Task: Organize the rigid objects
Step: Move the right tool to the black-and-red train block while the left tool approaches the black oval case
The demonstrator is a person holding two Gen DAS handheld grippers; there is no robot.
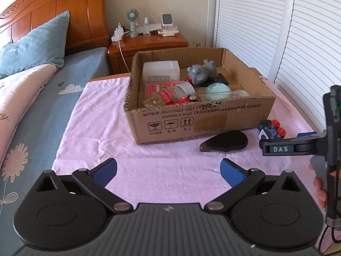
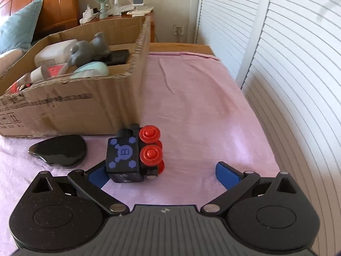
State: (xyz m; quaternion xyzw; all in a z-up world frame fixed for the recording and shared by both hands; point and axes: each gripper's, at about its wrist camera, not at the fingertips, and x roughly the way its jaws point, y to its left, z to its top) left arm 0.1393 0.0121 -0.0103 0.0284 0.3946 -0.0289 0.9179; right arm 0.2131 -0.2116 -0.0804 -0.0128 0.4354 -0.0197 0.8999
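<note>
Right wrist view shows the toy train, dark blue with red wheels, lying on its side on the pink cloth that covers the counter, just off the near corner of the cardboard box. The right gripper has its fingers spread wide; the left finger is just beside or touching the toy's near corner, the other well clear, so nothing is gripped yet. I judge the wide spread is meant to straddle the toy. Beside it lies a flat black teardrop-shaped piece, close against the box wall and also outside. From the left wrist view, the box already holds a grey bear figure, a white container, a pale green round case, a red packet and small bottles. The left gripper hangs empty with fingers apart, back from the box.
</note>
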